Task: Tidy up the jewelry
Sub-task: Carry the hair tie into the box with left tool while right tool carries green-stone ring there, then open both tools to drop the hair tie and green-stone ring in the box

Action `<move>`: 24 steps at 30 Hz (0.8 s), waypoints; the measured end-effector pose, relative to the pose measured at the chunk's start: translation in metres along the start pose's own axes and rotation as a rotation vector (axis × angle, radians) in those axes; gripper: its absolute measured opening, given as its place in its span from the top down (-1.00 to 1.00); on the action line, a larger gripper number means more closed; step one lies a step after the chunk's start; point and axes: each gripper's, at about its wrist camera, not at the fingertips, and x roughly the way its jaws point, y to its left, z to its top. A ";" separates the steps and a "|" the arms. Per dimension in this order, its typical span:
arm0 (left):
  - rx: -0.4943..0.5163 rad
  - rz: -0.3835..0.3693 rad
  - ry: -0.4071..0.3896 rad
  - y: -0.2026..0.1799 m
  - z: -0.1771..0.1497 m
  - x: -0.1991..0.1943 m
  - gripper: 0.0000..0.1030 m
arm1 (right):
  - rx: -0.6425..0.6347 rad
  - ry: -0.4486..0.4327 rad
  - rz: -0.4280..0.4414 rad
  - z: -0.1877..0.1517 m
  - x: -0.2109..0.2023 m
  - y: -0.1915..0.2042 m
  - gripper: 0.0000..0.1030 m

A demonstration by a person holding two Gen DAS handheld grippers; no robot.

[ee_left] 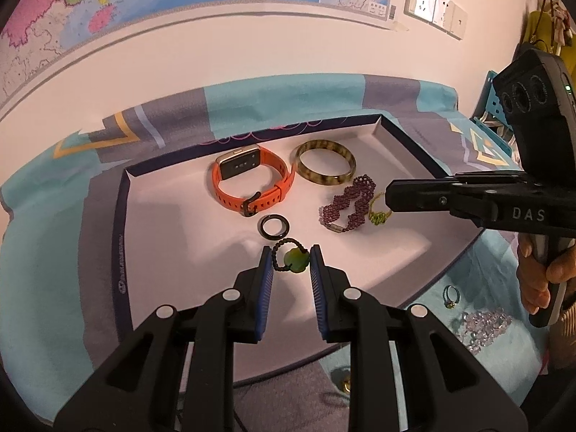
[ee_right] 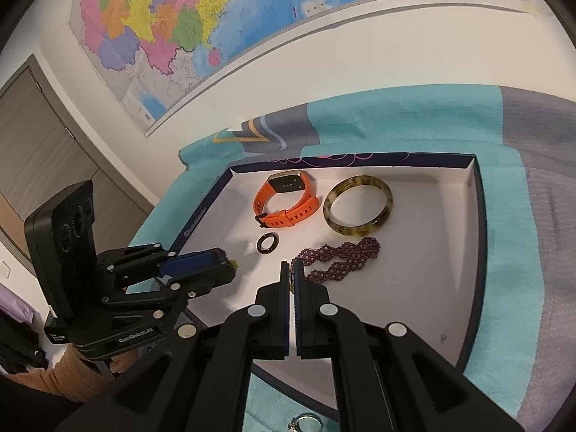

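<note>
2 grippers work over a shallow white tray (ee_left: 392,151) that sits on a teal and grey cloth (ee_left: 43,252). The left gripper (ee_left: 291,260) has its blue pads spread apart on either side of a small black beaded ring with a green stone (ee_left: 292,257), which lies on the tray floor between them without being squeezed. The right gripper (ee_right: 292,275) is clenched on a thin gold ring with a green bead cluster (ee_left: 378,212), just beside a purple beaded bracelet (ee_right: 342,255). Farther back lie an orange watch (ee_left: 252,183), a mottled bangle (ee_left: 325,166) and a plain black ring (ee_left: 274,227). 2 more pieces, a ring (ee_left: 450,297) and clear beads (ee_left: 486,324), rest on the cloth outside the tray.
</note>
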 end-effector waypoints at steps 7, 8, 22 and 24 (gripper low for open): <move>-0.010 0.000 0.020 0.001 0.000 0.011 0.59 | 0.004 0.011 0.002 0.000 0.004 -0.001 0.98; -0.010 0.001 0.021 0.001 0.001 0.012 0.59 | 0.005 0.012 0.001 0.000 0.005 -0.001 0.98; -0.009 0.017 0.038 0.000 0.003 0.021 0.27 | 0.004 -0.004 -0.013 -0.004 -0.007 0.000 0.83; -0.013 0.033 0.023 0.001 0.002 0.016 0.08 | -0.004 -0.019 -0.026 -0.008 -0.015 0.002 0.60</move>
